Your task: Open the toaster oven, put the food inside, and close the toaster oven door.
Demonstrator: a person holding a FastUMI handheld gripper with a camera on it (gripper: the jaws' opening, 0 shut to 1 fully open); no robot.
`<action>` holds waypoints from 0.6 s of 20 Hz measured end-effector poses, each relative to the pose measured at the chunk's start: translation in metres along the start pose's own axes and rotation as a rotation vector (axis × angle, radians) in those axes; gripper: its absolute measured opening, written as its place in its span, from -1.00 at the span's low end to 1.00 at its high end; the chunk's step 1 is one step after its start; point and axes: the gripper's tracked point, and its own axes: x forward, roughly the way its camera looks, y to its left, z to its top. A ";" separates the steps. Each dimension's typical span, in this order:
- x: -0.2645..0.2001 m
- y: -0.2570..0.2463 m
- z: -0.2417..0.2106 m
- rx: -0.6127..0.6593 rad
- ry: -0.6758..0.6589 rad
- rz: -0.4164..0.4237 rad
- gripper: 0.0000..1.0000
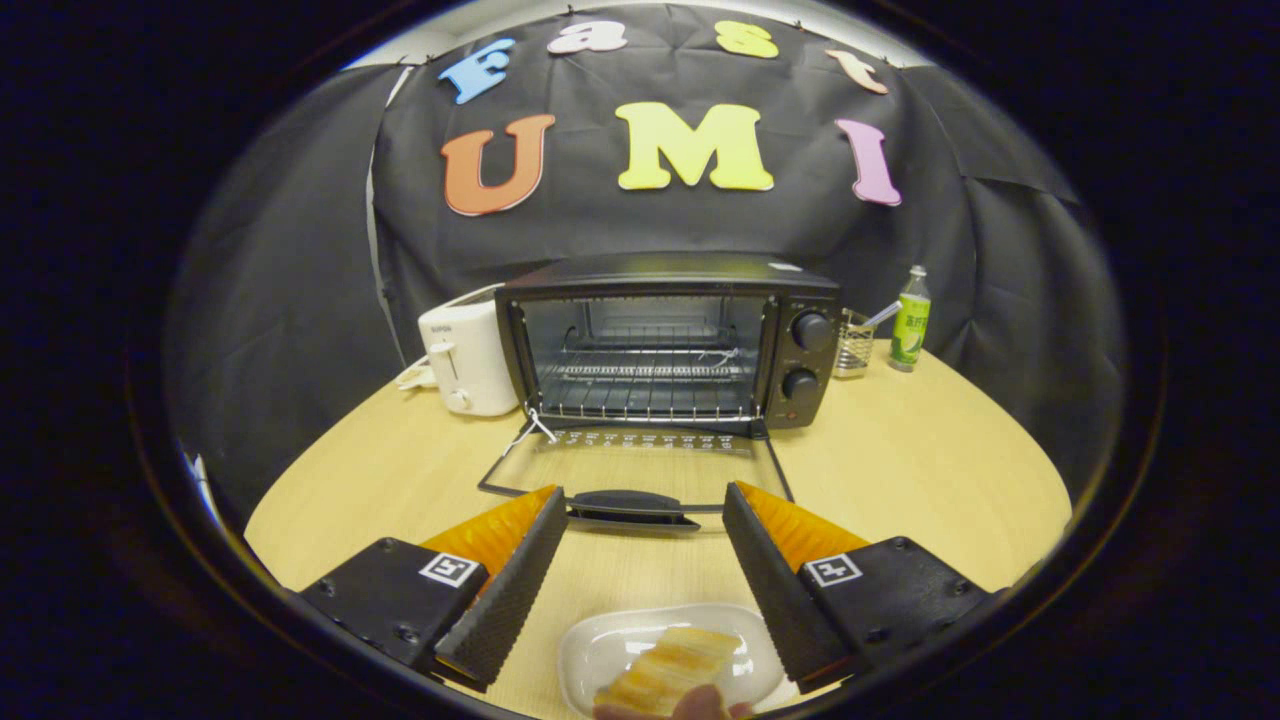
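Nearest, at the table's (pixel 900 470) front edge, a glossy white oval plate (pixel 610 650) holds the food (pixel 670 670) — soft, layered golden slices — with a fingertip (pixel 700 705) touching its near end. The gripper (pixel 645 520) hovers above, ridged fingers spread wide, holding nothing. Likely risks: the slices may crumble or slide off the slick plate when pinched. Just beyond the fingers the toaster oven's (pixel 670 340) glass door (pixel 640 465) lies flat, its dark handle (pixel 630 505) between the fingertips — a low approach could snag it. Inside, a thin wire rack (pixel 650 375). A white toaster (pixel 465 365) stands left, a wire basket (pixel 853 345) and green bottle (pixel 911 320) near the far right edge.
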 end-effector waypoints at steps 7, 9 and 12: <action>-0.067 -0.008 -0.002 0.033 -0.072 -0.045 1.00; -0.072 -0.012 -0.015 0.041 -0.044 -0.065 1.00; -0.069 -0.012 -0.037 0.069 -0.003 -0.070 1.00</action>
